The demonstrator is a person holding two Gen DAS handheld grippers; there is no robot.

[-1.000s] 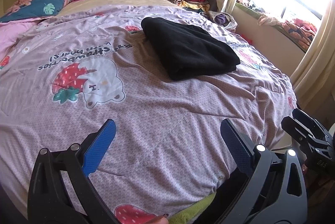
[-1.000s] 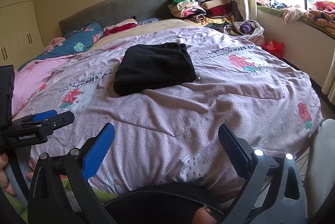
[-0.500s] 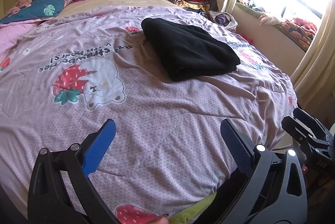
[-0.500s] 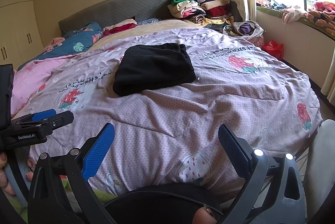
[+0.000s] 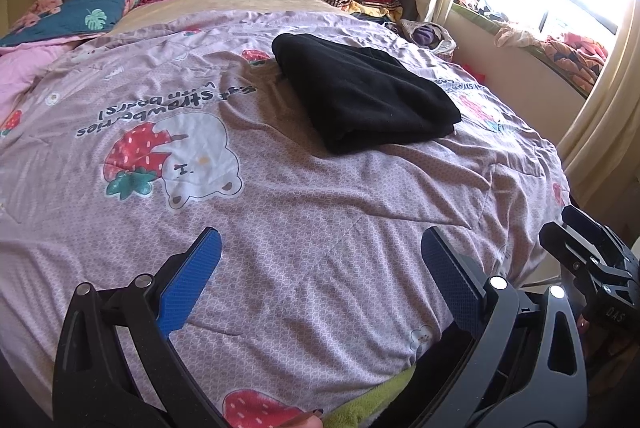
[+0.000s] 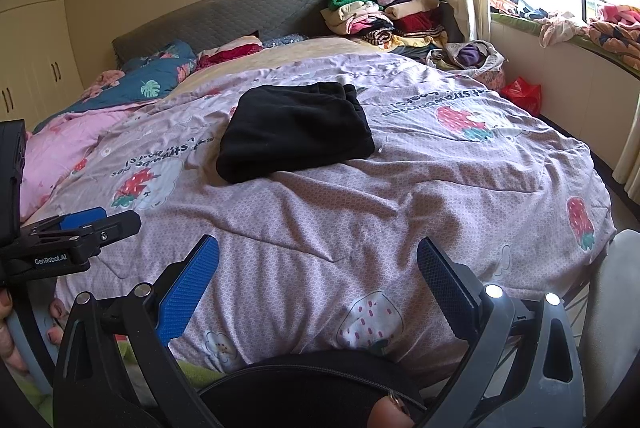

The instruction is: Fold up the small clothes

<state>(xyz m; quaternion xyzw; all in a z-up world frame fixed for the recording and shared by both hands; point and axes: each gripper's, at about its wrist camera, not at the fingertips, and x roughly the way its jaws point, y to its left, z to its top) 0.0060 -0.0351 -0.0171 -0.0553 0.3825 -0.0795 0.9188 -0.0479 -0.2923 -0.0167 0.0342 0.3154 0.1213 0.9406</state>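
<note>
**Both tongs empty, black garment already folded on the bed**

The left tongs (image 5: 320,268) stand wide, blue pads well apart with nothing between them, hovering over the near edge of the bed (image 5: 304,228). The right tongs (image 6: 320,268) are just as wide and just as empty, held low over the same near edge. Each wrist view catches the other tool at its side, so the two sit close together, side by side, near the person's lap

Out from there lies a bare stretch of purple quilt with strawberry and bear prints, then the black garment (image 5: 360,92), well apart from both tongs, toward the middle of the bed. It looks like a flat, squared bundle with layered edges on its near side, so I judge this piece done or nearly done. A stack of folded clothes (image 6: 384,16) sits at the far corner by the headboard, and loose clothes (image 6: 568,20) lie along the window ledge

The step in hand, as I read it, is either tidying this bundle or fetching the next piece. To do it well:
- Reach with the tongs wide and low, and close only once a pad is under an edge
- If moving the bundle, pinch through all layers at two opposite sides so it does not sag open
- Keep the quilt out of the pinch; it is wrinkled near the garment and would catch easily
- Lay the next piece on the bare quilt in front, flat before any fold
</note>
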